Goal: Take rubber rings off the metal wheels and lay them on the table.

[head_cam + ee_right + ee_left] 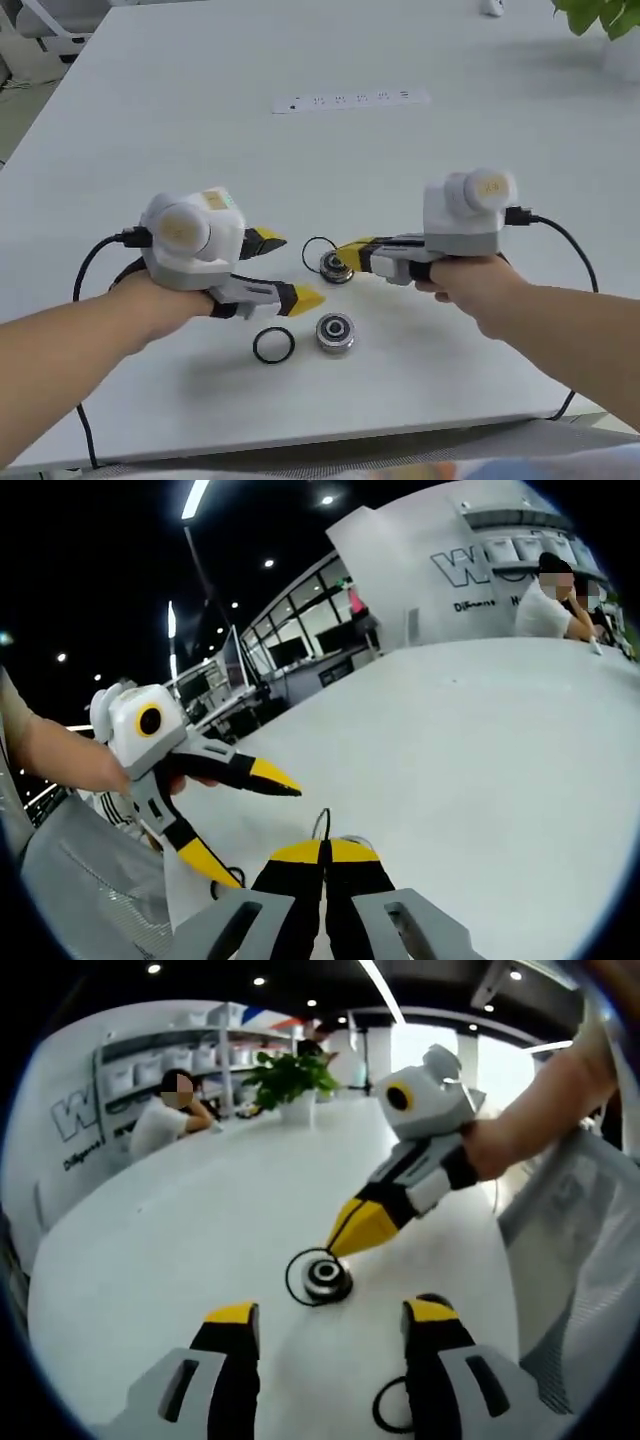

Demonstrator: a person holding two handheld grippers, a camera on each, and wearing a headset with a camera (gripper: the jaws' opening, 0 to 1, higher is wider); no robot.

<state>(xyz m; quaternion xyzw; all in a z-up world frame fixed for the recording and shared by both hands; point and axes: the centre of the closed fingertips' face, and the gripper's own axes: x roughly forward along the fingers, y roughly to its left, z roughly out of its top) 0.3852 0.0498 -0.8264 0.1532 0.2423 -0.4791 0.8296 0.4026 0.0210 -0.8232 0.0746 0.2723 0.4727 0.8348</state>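
Now left tool (295,269) spread open; right tool (345,252) clamped on rubber ring (289,1278) at metal wheel (326,1276).

Bright, even light from ceiling spots (259,980); soft shadows on the table (200,130) (fisheye edges bend, slightly blurred)

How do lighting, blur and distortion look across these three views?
Head view: soft even light, faint shadows on the table, sharp. Left gripper view: fisheye bends the table edge, window glare behind the right gripper. Right gripper view: dark ceiling, bright spotlights, rubber ring blurry.
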